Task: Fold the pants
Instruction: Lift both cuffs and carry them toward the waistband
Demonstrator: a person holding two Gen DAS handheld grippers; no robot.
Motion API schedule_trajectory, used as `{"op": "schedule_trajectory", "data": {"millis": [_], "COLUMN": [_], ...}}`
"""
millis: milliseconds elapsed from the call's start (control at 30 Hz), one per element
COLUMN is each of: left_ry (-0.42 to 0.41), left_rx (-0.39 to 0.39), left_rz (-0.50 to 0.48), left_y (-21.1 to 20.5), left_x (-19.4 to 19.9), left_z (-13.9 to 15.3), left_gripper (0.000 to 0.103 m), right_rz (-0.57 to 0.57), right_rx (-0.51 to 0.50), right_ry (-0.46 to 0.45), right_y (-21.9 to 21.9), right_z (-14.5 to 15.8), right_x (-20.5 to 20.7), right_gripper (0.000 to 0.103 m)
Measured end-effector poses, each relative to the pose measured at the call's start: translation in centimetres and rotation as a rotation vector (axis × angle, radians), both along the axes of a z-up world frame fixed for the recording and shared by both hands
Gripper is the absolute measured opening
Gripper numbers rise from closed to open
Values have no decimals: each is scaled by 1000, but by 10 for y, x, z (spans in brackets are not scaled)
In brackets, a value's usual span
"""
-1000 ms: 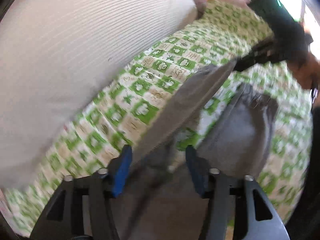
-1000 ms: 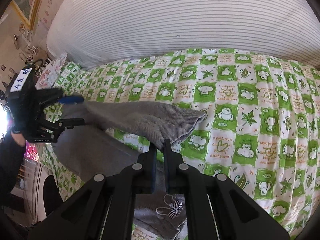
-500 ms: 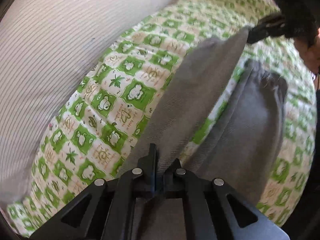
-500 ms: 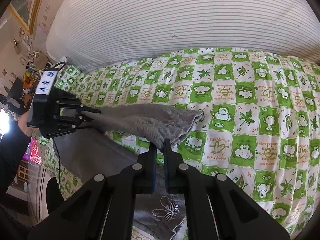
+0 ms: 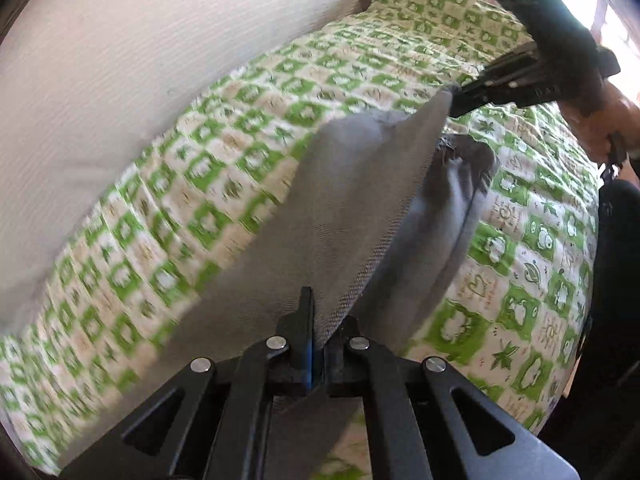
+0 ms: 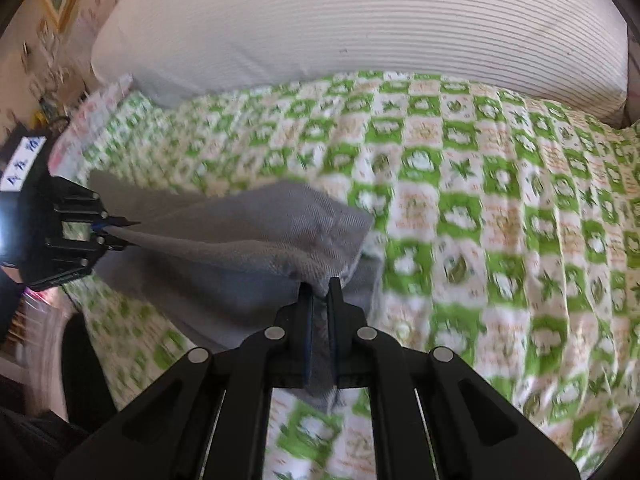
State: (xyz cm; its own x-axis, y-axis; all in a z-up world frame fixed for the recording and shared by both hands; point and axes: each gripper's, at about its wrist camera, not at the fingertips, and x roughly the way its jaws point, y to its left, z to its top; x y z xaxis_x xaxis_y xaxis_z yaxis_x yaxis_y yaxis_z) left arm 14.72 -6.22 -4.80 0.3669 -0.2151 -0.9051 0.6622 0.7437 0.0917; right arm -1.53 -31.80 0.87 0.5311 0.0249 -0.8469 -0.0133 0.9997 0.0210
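Left wrist view. The left tongs [image 5: 316, 340] stood closed to a narrow slit, pinching one edge of the grey woven-cotton pants [image 5: 348, 216]. The raised leg of the pants ran taut from this grip to the right tongs [image 5: 460, 100], seen at upper right with their black tips closed on the far edge. Beneath the raised leg lay the second grey leg, on the green-and-white checked bed cover printed with bears and leaves [image 5: 520, 280]. A large white ribbed bolster pillow [image 5: 140, 80] lay well apart along the far side of the bed. The cover was blurred on the left.

Right wrist view. The right tongs [image 6: 320, 292] were nearly shut, holding a bunched grey edge of the pants [image 6: 256, 232]. The left tongs [image 6: 120, 228] appeared at far left, closed on the other end of the same leg. The fabric hung between the two grips, over the lower leg and the bed cover [image 6: 500, 240]. The pillow [image 6: 360, 28] filled the top of the view.

Step judged in hand: the lengthwise fold, one leg carried over the other. The next move would call for both tongs to travel together at an even height, lower the raised leg so its edges meet those of the lower leg, and let go only once the cloth lay flat.
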Motion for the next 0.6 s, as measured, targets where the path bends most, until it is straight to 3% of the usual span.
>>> {"op": "schedule_trajectory", "data": {"millis": [100,300,600], "left_ry": [19,27,55], "left_rx": [-29,-72,-49], "left_rz": [37,60,77], "left_y": [-1,0,-4], "left_x": [-12,-27,-21], "left_z": [-13,-11,-36], "left_gripper": [0,0,2], "right_rz": [-1,6,-12], "right_rx": [-37,-57,-119], "right_ry": [21,-2,89], "right_y": [2,6,13], "right_z": [-10,-3,-35], "right_x": [-9,-27,-37], "right_gripper": [7,7,7]}}
